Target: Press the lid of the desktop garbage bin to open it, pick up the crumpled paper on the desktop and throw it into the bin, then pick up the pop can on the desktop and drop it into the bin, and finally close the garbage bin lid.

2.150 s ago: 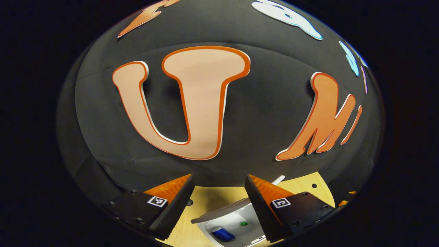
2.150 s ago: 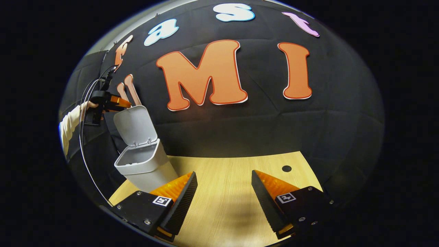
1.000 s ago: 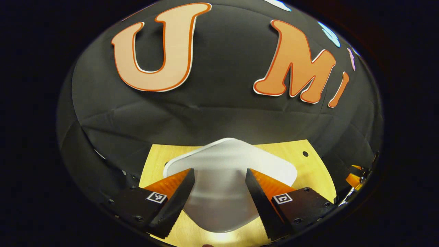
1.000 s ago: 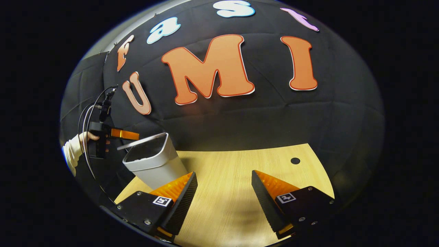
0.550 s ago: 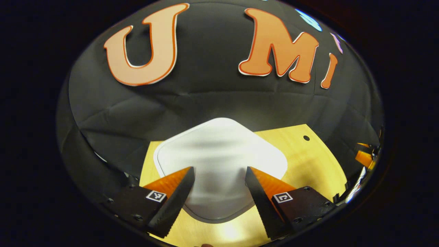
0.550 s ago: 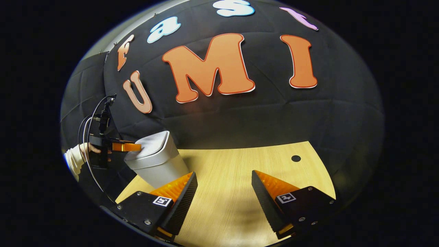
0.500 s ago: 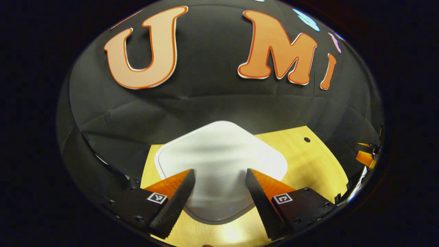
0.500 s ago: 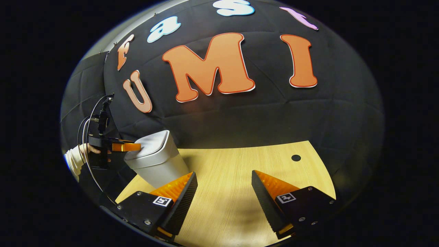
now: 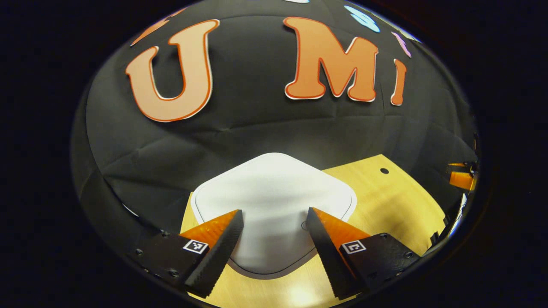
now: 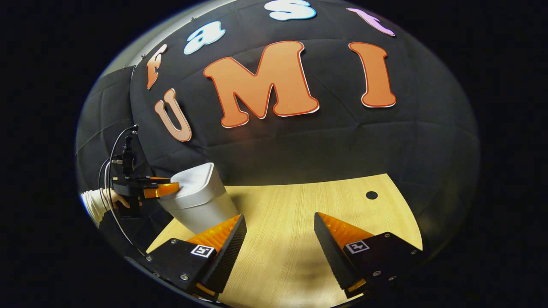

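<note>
Left gripper view looks down on the bin's white lid (image 9: 274,196), which lies flat and shut on the garbage bin, its rounded-square outline ringed by a thin grey seam. The left claw (image 9: 274,222) hovers at the lid's near half with its two fingers spread wide apart, the lid's surface showing between them; nothing is held, and whether the fingertips touch the lid cannot be told from this angle. A pale wooden worktop (image 9: 398,201) spreads out to the right of the bin, with a small dark hole (image 9: 384,171) near its far edge. At the far right rim of this view a small part of the right claw (image 9: 461,179) can be made out. In the right gripper view, the garbage bin (image 10: 199,203) stands upright at the far left of the worktop (image 10: 291,214), close to the booth's black wall, its body tapering downward and its lid (image 10: 195,177) closed on top. The left claw (image 10: 165,189) reaches in from the left at lid height, at the lid's left edge, held by a hand (image 10: 117,199) in a light ribbed sleeve (image 10: 92,203), with cables (image 10: 112,171) looping above and below it. The right claw (image 10: 280,231) sits low over the near middle of the worktop, well apart from the bin, its fingers wide apart and holding nothing. The same dark hole (image 10: 371,195) shows at the far right of the worktop.
</note>
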